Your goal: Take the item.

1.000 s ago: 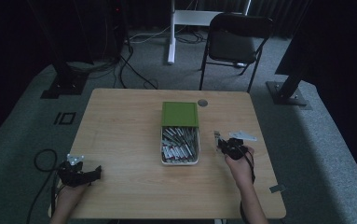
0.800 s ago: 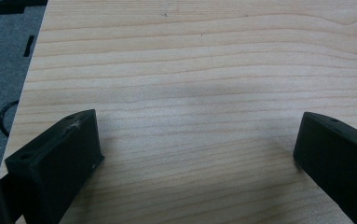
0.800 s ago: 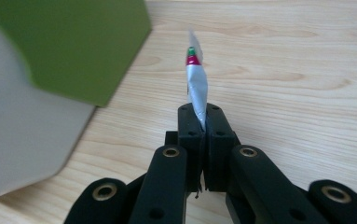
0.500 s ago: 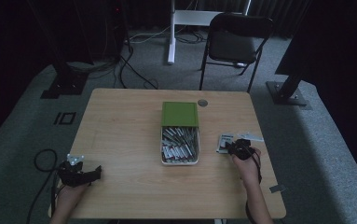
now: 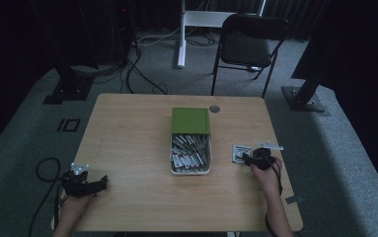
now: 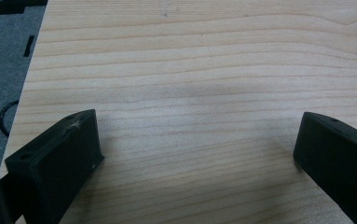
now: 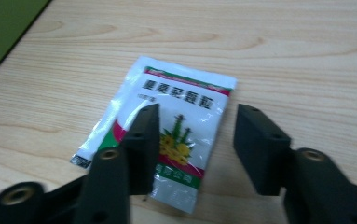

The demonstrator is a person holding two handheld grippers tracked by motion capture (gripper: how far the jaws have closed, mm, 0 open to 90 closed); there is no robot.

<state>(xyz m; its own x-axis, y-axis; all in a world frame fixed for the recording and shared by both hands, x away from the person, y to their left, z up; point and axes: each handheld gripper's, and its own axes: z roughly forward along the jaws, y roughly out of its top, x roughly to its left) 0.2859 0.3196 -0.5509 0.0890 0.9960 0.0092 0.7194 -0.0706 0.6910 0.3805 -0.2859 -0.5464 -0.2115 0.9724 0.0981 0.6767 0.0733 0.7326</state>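
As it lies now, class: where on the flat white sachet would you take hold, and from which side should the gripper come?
Grip the sachet by a thin edge, best the long side facing the right gripper. It lies flat on the table, so a straight-down pinch would likely find nothing to close on. Come in low from that side, one jaw slipping under the edge and one above.

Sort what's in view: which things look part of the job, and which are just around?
Likely in play:
- sachet lying flat on the table, under the open right gripper
- box of sachets with green lid
- left gripper, open over bare wood

Just around:
- folding chair
- floor cables
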